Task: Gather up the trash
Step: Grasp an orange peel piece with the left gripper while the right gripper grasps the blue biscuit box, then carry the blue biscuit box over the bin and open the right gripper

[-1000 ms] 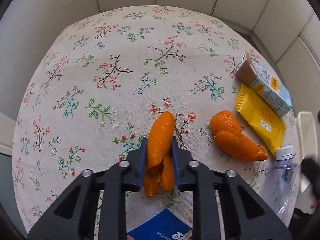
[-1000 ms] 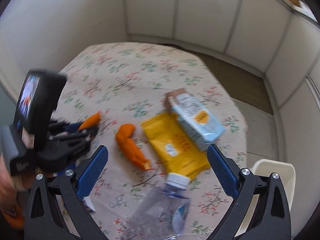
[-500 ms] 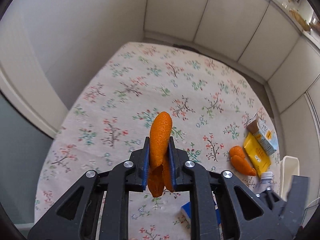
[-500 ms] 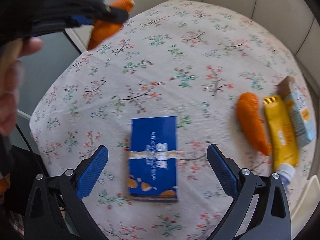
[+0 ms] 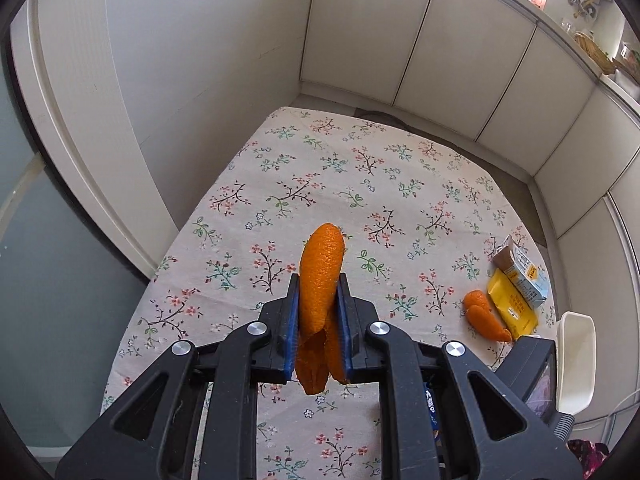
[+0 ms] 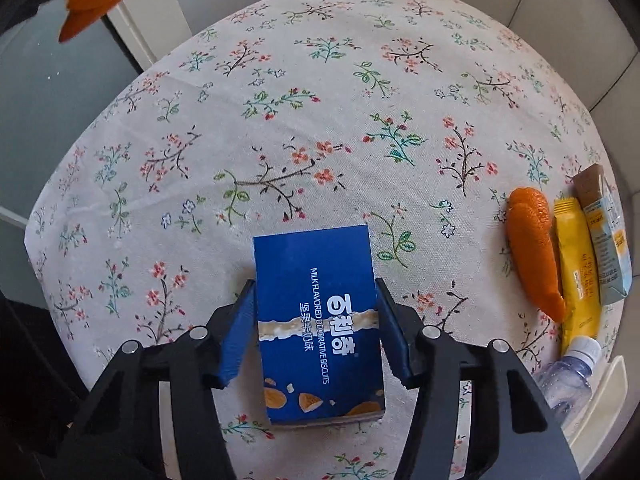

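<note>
Left gripper (image 5: 319, 320) clamped on curled orange peel strip (image 5: 321, 276), lifted clear for disposal. Right gripper (image 6: 316, 322) just closing around flat blue cardboard biscuit box (image 6: 316, 320) on floral tablecloth (image 6: 320, 120), jaws straddling its sides, contact unclear.

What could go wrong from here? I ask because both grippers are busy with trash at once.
The right gripper has just been closing around the blue biscuit box; its pads sit low on the sides, so the box might tilt or slip when lifted. The left gripper pinches only the lower part of a curled orange peel, which could tear or drop. The two grippers are close, so they might bump.
</note>
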### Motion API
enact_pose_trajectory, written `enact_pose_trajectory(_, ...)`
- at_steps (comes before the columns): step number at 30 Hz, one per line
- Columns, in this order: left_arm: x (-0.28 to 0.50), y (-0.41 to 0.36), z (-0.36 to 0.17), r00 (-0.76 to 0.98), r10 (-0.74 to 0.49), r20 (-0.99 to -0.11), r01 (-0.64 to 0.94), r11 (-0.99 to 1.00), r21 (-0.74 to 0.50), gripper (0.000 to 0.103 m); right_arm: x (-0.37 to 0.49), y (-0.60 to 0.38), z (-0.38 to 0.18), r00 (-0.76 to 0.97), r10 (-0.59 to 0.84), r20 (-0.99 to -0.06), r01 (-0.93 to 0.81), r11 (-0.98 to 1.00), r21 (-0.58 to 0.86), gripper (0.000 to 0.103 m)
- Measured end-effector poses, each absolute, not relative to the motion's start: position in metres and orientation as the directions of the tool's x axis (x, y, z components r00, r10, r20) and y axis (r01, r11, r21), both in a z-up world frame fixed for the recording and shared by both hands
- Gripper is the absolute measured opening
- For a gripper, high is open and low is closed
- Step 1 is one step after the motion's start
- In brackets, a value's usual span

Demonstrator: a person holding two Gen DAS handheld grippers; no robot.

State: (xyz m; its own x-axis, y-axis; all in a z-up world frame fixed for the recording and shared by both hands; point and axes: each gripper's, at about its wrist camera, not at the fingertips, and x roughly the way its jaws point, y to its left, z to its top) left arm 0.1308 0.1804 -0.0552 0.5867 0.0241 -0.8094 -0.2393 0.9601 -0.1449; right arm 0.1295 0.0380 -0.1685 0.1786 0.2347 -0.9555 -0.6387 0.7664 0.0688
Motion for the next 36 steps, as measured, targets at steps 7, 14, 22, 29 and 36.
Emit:
enact_pose_trajectory(7, 0.132, 0.185, -0.058, 0.583, 0.037, -0.811, -0.259, 0.955, -0.142, 0.016, 0.145, 0.047, -0.158, 0.221, 0.253, -0.942, -0.619, 0.783, 0.065, 0.056)
enact_pose_trajectory(14, 0.136, 0.186, -0.060, 0.584, 0.057, -0.810, -0.275, 0.953, -0.131, 0.016, 0.169, 0.045, -0.125, 0.339, 0.308, -0.889, -0.565, 0.822, 0.069, 0.056)
enact_pose_trajectory(22, 0.138, 0.178, -0.051, 0.616, 0.078, -0.784, -0.281, 0.951, -0.126, 0.016, 0.179, 0.022, -0.082, 0.524, 0.338, -0.781, -0.470, 0.880, 0.065, 0.056)
enact_pose_trajectory(29, 0.136, 0.162, -0.030, 0.676, 0.100, -0.731, -0.274, 0.954, -0.122, 0.016, 0.172, 0.002, -0.044, 0.683, 0.324, -0.655, -0.393, 0.919, 0.044, 0.056)
enact_pose_trajectory(36, 0.129, 0.142, -0.005, 0.746, 0.123, -0.655, -0.263, 0.957, -0.120, 0.016, 0.161, -0.023, -0.014, 0.787, 0.282, -0.548, -0.313, 0.949, 0.038, 0.056)
